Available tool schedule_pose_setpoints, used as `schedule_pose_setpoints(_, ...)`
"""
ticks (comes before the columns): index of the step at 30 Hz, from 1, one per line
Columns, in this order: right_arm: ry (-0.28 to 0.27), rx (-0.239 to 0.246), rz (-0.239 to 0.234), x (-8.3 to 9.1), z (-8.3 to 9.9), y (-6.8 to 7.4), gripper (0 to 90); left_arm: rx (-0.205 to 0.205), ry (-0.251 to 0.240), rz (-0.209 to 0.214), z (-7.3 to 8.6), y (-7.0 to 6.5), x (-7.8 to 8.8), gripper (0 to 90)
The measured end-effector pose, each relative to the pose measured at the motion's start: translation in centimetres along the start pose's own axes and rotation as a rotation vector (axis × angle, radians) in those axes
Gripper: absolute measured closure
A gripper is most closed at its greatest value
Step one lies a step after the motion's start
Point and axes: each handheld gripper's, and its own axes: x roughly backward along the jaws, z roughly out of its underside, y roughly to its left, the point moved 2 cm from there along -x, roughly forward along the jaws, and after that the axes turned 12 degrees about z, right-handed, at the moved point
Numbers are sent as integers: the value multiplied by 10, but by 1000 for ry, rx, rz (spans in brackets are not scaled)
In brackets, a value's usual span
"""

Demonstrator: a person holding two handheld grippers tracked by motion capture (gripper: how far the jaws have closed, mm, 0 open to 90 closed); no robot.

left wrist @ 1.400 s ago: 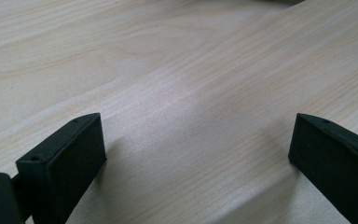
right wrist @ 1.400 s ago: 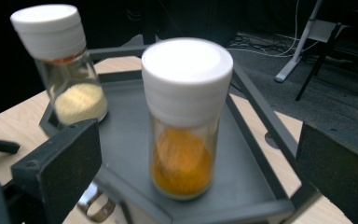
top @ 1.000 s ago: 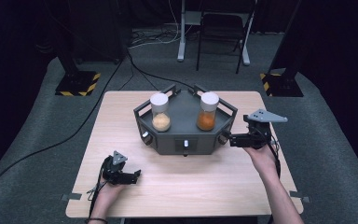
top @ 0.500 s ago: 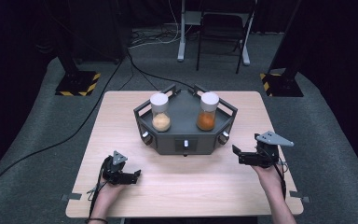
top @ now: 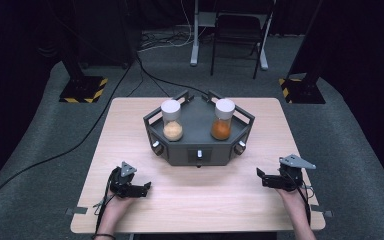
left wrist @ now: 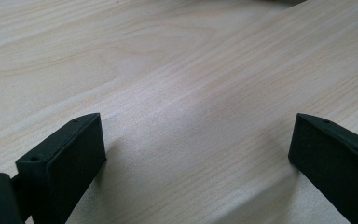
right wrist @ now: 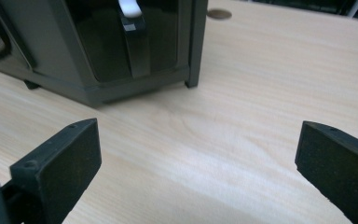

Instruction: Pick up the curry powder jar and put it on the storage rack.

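Back toward the person came the right gripper (top: 261,176) over the last second, pulled away from the right corner of the stand and down to the near right part of the table, while the left gripper (top: 145,187) stayed put near the front left.

Biggest first: the table (top: 280,120), pale wood, lay under both grippers. On it, ahead of both grippers and between them, sat the dark six-sided stand (top: 198,131), well clear of either one. In the right gripper view a corner of that stand (right wrist: 98,46) loomed just ahead and to the left of the jaws, a white-tipped strap hanging down its dark panel, with bare wood between it and the jaws.

Two jars stood upright on the stand, each with a white lid. The pale-filled jar (top: 172,120) sat on the side nearer the left gripper, the orange-filled jar (top: 223,119) on the side nearer the right gripper, both well apart from the jaws.

The right gripper (right wrist: 198,163) had its jaws spread wide with nothing between them but tabletop. The left gripper (left wrist: 196,158) was the same story: jaws wide apart, low over bare wood grain, gripping nothing. Each gripper sat in a hand, the forearms coming in from the near edge.
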Motion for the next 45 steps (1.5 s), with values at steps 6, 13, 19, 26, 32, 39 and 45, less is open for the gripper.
schedule_pose_setpoints(6,39,-13,23,-6,10,-3,0,-1,1,1,0,0,0,32)
schedule_pose_setpoints(13,105,-12,49,-14,18,-7,9,-1,1,1,0,0,0,30)
schedule_pose_setpoints(19,149,-10,37,-22,18,-12,38,-3,3,3,-1,1,0,27)
schedule_pose_setpoints(26,217,-13,41,-29,15,-16,53,-3,3,4,-1,1,0,26)
schedule_pose_setpoints(32,252,13,54,-35,13,-14,48,-4,3,4,-1,1,0,24)
schedule_pose_setpoints(39,228,17,46,-36,18,-15,18,-4,3,4,-1,1,-1,25)
schedule_pose_setpoints(45,229,18,44,-36,18,-15,15,-3,3,4,-1,1,0,25)
